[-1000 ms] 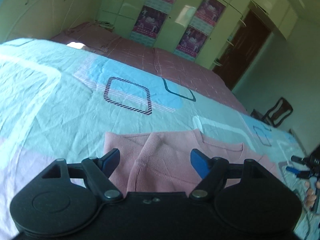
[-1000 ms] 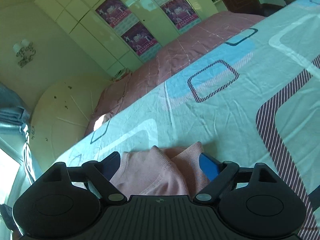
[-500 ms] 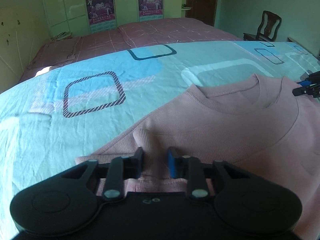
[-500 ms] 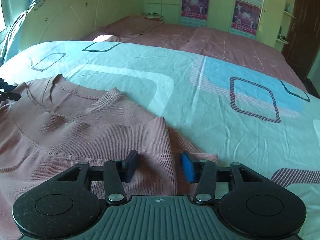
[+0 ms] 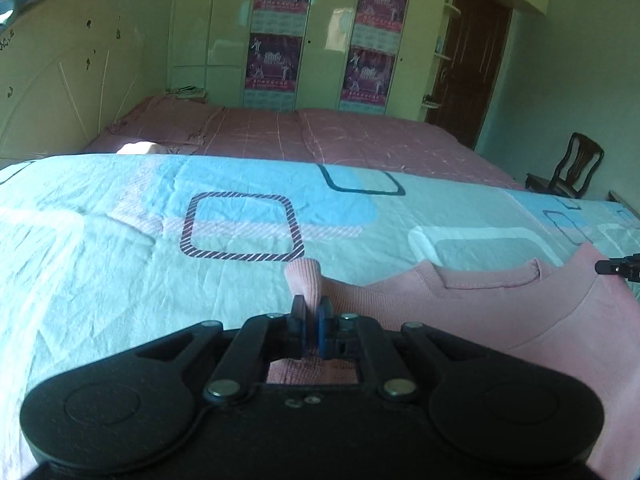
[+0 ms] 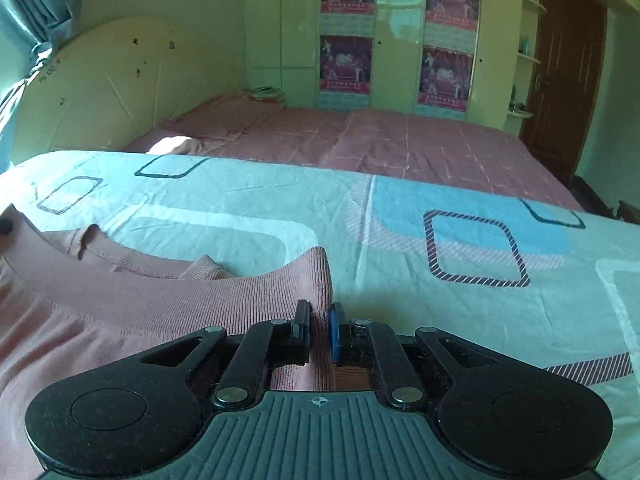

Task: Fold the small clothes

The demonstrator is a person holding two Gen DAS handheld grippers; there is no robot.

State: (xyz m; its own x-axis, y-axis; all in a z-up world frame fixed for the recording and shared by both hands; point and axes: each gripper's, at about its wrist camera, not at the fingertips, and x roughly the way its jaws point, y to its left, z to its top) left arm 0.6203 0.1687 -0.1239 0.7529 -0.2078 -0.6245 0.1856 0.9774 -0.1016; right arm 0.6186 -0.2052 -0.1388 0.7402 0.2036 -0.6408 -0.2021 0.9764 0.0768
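The pink sweater (image 5: 480,312) lies flat on the patterned bedsheet (image 5: 120,260), neckline toward the far side of the bed, its width running across from one claw to the other. The left claw (image 5: 311,322) has just closed and now pinches a ribbed bit of the sweater's left edge, a small tuft standing up past its pads. The right claw (image 6: 320,330) has likewise been closing and has a fold of the sweater's (image 6: 120,308) right edge squeezed between its pads, the ribbed corner poking out ahead. So each claw sits at its own side of the garment, the body stretched between them and the collar (image 6: 120,256) lying ahead. From the left claw's view the tip of the other tool (image 5: 618,267) shows at the far right, beside the opposite shoulder. What matters for the fold, I would judge, is that the cloth spans sideways between two near-level grips, so both must travel together.
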